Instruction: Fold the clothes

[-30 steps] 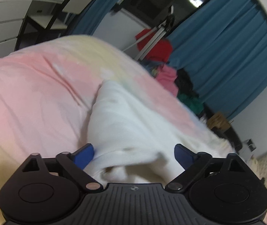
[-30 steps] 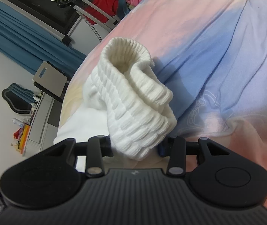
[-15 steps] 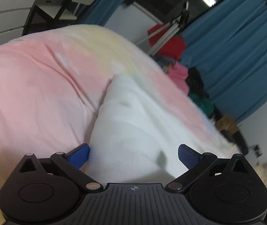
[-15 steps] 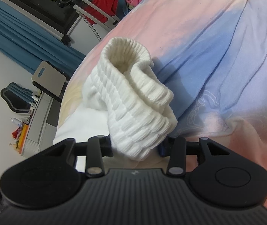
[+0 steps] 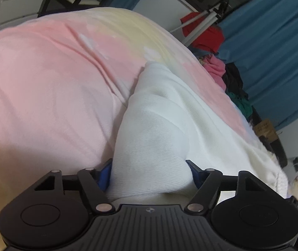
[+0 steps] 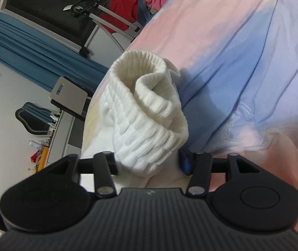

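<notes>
Where fingers (image 6: 184, 160) pinch, sweater (image 6: 146, 121) hides them.

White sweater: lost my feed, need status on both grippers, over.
Left gripper shut on smooth sweater fabric. Right gripper shut on ribbed cuff. Sweater draped over pastel bedsheet. Nothing in the way.

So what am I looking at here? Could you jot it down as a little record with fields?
place: a bed with a pink, yellow and blue bedsheet
garment: white sweater lying on the sheet
left gripper: shut on smooth fabric of the sweater
right gripper: shut on the ribbed cuff, bunched and raised
background: blue curtains, a pile of clothes
stage: both ends held, fold not yet finished
</notes>
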The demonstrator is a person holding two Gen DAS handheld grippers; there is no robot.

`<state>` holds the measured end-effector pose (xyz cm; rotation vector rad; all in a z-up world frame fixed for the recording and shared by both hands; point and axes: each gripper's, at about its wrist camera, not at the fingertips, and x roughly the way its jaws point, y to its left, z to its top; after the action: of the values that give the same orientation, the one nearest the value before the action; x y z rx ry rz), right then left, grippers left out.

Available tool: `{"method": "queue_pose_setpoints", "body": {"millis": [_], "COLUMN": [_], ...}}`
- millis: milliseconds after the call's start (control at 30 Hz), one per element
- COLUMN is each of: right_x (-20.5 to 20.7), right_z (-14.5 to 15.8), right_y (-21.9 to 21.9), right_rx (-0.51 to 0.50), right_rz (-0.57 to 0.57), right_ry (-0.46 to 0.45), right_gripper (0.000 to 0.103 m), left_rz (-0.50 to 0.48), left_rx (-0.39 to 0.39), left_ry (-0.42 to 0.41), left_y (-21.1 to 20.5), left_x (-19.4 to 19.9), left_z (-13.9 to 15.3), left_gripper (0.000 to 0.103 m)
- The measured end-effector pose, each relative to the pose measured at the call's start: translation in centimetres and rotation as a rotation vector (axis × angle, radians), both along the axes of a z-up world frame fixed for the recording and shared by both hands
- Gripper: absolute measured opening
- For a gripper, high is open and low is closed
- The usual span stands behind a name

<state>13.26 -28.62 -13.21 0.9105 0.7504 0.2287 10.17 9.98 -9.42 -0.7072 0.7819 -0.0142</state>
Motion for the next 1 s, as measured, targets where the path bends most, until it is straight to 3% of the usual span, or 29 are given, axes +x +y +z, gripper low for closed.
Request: {"method": "queue_pose_setpoints", "body": {"millis": [100,300,433,500,700,1000], "right_x": [0.6,1.2,0.7,0.3,-0.6,-1.6], "right_z": [-1.4,-1.9,-0.6,0.1,2.7,7.6], "right_y": [0.2,1.6,2.6,3.0,4.1,1.4], "right_rx": [-0.005,-0.081,-0.174,-0.211,-0.303,-0.228], "right_rz": [-0.002,0.041,0.052,0.050,0.052,0.010], "right_ry": [0.048,0.059,0.019,-0.007,-0.097,-0.210], "right_gripper": [0.069,0.070,0.059,0.048,0.040,0.037], "left_rz": [-0.002,-0.003,-0.007,-0.011,-0.015,-0.049], "left_rx": [0.004,-0.009,-0.006,0.010,0.008,-0.074], "left_ry": [0.001,-0.006,-0.019,-0.035,-0.118,-0.256], "left_y": [-0.2,-0.1,0.0,-0.2,-0.5,-2.7], "left_x": [0.1,-0.1,-0.4,-0.6,-2.3,-3.6], "left_z": [0.0,0.1,0.2,0.4,2.0,6.9], "left_gripper": [0.071,0.075,0.072,0.067,0.050,0.043]}}
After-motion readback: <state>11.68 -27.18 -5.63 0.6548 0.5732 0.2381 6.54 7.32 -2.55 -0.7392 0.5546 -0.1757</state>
